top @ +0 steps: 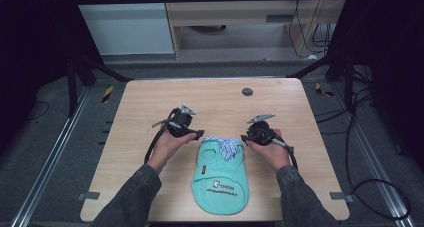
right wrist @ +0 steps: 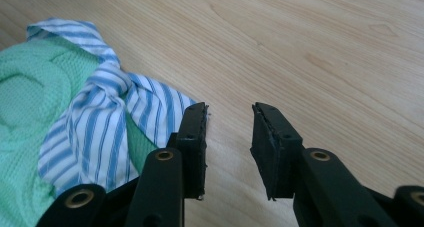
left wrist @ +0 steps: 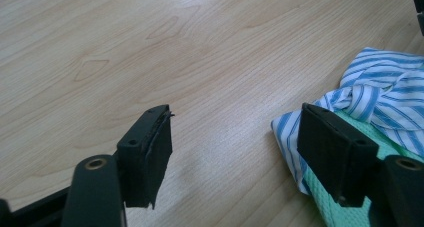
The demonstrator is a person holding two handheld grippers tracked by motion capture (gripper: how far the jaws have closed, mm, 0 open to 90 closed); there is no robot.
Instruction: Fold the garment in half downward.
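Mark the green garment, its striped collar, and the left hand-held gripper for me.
green garment (top: 220, 189), high view, on its lower body panel.
striped collar (right wrist: 107, 117), right gripper view, on the bunched striped fabric.
left hand-held gripper (left wrist: 235, 152), left gripper view, midway between its open fingertips.

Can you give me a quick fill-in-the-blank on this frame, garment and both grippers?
1. The green garment has a collar striped blue and ____.
2. Both the left gripper and the right gripper have their jaws ____.
3. The garment lies on a ____ table.
4. The dark round spot sits on the table's ____ side, away from the person.

Missing words: white; open; wooden; far
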